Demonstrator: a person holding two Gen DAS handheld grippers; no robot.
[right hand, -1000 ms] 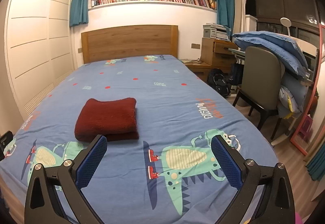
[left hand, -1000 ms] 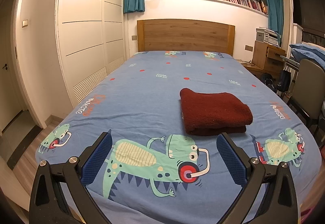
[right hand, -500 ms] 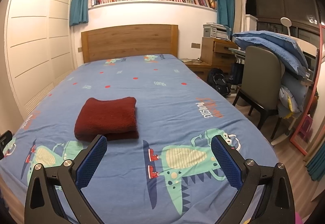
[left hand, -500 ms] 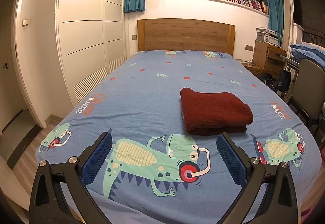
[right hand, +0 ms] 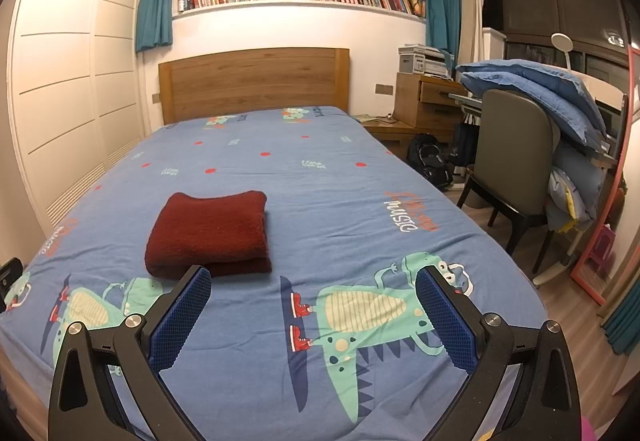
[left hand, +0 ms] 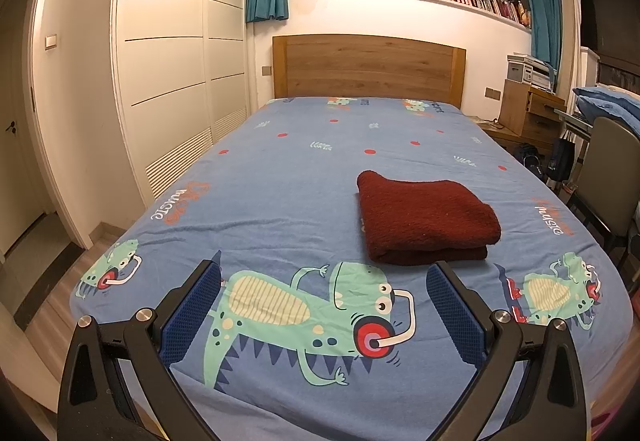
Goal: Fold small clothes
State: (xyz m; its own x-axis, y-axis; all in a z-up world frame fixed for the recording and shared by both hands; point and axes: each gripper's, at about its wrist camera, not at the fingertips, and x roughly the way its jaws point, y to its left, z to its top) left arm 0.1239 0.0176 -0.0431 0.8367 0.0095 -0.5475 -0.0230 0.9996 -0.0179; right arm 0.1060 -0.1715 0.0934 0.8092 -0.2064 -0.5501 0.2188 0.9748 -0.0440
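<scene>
Nothing has shifted over the last second: the folded dark-red knitted cloth [left hand: 428, 217] lies mid-frame on the blue dinosaur-print bed [left hand: 280, 177], both the left gripper [left hand: 323, 315] and right gripper [right hand: 313, 315] spread wide, empty; folding looks finished.

Warm, dim indoor light; sharp focus, fisheye bending and dark corners.

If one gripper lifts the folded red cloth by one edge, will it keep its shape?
Probably not. The red cloth looks soft and thick, so its stacked layers would likely droop and unfold. Its fuzzy surface should grip well, not slip.
</scene>
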